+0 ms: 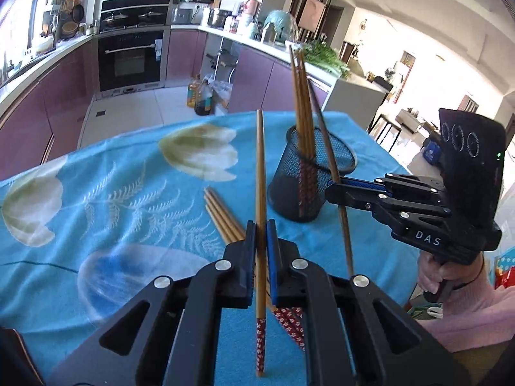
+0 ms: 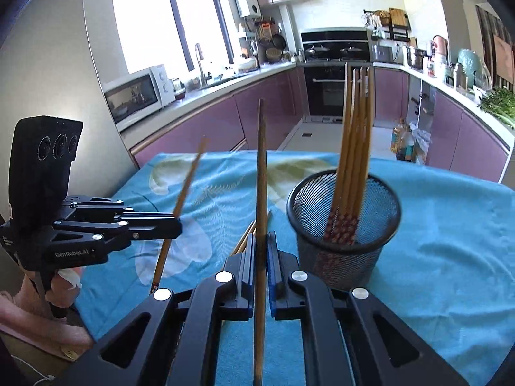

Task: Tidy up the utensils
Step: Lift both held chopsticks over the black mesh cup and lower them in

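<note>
meanwhile, the left gripper [image 1: 261,234] is clenched on one wooden chopstick [image 1: 260,173], its plain end pointing up and away, its red patterned end hanging below the jaws. to its right, the right gripper [image 2: 266,247] is clamped on a darker chopstick [image 2: 261,167] that also stands steeply upright; in the left wrist view this one [image 1: 334,173] crosses in front of the black mesh cup [image 1: 309,180]. the cup stands upright on the blue flowered tablecloth [image 1: 128,193], at the far right of the table, with a bundle of chopsticks [image 2: 354,135] in it, patterned ends down. a few more loose chopsticks [image 1: 222,215] lie flat on the cloth, near the left gripper and left of the cup. a hand [image 1: 433,273] in a pink sleeve holds the right gripper's handle.
</note>
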Available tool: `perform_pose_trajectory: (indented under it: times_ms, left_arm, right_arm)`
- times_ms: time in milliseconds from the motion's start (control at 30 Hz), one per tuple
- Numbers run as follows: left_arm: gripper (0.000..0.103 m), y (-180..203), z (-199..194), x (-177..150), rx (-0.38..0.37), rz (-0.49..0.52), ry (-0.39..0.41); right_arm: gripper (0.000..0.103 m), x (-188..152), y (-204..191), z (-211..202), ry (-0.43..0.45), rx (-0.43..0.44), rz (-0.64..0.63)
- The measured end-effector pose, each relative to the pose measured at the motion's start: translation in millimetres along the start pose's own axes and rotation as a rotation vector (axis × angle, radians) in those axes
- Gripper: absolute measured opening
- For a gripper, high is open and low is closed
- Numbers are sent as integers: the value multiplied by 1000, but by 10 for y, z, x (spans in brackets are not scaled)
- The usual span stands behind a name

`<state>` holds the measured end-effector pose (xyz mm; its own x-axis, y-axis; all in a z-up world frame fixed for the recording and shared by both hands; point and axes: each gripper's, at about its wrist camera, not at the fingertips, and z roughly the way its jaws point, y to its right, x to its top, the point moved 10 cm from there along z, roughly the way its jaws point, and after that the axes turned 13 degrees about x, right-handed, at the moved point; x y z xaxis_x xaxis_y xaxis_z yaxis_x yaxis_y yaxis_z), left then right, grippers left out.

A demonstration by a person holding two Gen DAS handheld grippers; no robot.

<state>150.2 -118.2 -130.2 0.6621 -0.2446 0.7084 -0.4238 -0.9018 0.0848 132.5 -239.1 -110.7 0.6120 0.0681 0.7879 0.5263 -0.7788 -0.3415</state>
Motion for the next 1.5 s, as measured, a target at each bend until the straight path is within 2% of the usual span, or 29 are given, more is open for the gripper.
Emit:
perform_pose_trajectory:
  times_ms: [367,967,1233,1333,1500]
  left_arm:
    - [7,23,-437,324,-61,-18,105]
    - [7,409,-660,1186,-140,3,252]
    - [7,606,-746,1434,-151,18,295]
    - [7,674,-696,1490,-125,34,306]
    - [7,757,-562,1471,-87,56,282]
  right_arm:
    - [6,271,62,-314,101,-5,-16]
    - [6,855,142,-765,239,-51,-88]
    - [6,1031,239,-871,290,-69,-98]
    - [6,1058,304,-848,295,-75,-91]
    - [6,1024,459,-727,271,-93,-73]
